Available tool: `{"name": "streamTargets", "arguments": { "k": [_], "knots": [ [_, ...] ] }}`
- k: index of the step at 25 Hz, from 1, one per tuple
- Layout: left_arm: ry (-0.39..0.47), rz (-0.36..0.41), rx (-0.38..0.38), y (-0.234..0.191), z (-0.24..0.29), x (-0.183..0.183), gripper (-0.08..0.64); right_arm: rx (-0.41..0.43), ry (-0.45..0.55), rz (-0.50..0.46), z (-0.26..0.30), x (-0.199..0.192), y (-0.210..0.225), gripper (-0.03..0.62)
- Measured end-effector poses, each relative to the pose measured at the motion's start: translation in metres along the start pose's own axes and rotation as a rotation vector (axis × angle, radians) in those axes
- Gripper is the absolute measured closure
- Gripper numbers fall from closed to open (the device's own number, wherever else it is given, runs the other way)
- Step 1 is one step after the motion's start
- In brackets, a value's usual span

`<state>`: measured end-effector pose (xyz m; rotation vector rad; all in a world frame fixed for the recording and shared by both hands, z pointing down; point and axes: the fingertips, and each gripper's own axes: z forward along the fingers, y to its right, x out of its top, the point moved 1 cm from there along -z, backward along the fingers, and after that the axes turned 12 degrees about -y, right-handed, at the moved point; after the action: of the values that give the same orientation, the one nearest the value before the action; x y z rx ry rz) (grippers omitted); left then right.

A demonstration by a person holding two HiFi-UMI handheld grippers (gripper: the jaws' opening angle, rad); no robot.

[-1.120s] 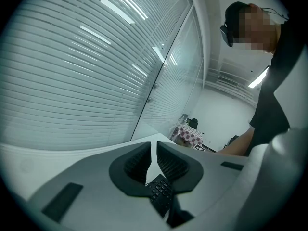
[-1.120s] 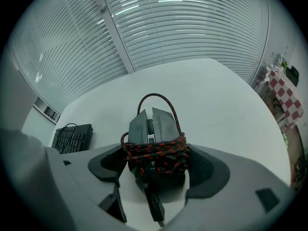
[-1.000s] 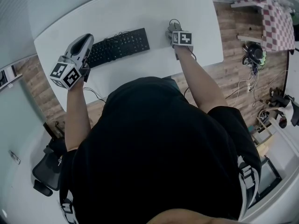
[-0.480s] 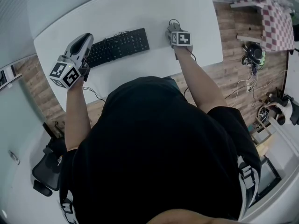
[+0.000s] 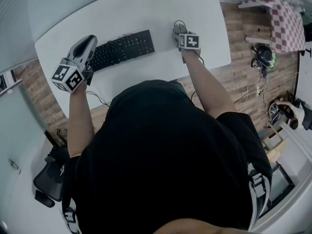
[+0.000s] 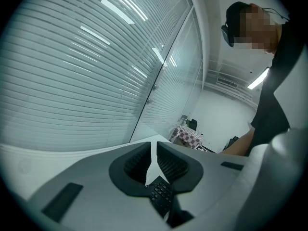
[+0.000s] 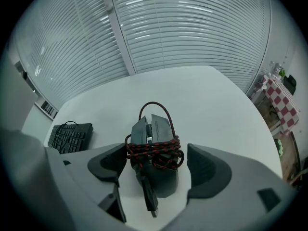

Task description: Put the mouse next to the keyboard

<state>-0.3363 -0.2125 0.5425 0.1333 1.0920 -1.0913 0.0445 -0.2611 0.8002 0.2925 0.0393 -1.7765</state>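
A dark mouse (image 7: 154, 150) with a red-and-black cable wound round it lies on the white table (image 5: 195, 4). My right gripper (image 7: 155, 163) is open and straddles it, one jaw close on each side. In the head view the right gripper (image 5: 180, 31) covers most of the mouse. The black keyboard (image 5: 122, 49) lies to its left with a strip of bare table between them. Above the keyboard's left end, my left gripper (image 5: 89, 41) hangs tilted, shut with nothing in it. Keyboard keys (image 6: 161, 196) show below its jaws.
The table's front edge (image 5: 146, 74) runs close to the person's body. On the wooden floor to the right stand a stool with a checked cloth (image 5: 287, 23) and loose cables (image 5: 261, 57). An office chair (image 5: 48, 179) sits at the lower left. Window blinds (image 7: 192, 28) rise behind the table.
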Motion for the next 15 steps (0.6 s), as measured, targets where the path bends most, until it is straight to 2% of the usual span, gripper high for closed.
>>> {"name": "streamTargets", "arguments": {
  "k": [8,15],
  "knots": [
    [0.01,0.01,-0.015,0.007,-0.009,0.001,0.508,0.02,0.03,0.02,-0.018,-0.003,-0.007,0.186],
    [0.027,0.035,-0.023,0.018,-0.02,0.006,0.508,-0.012,0.068,0.023,-0.041,-0.006,0.002,0.186]
  ]
}}
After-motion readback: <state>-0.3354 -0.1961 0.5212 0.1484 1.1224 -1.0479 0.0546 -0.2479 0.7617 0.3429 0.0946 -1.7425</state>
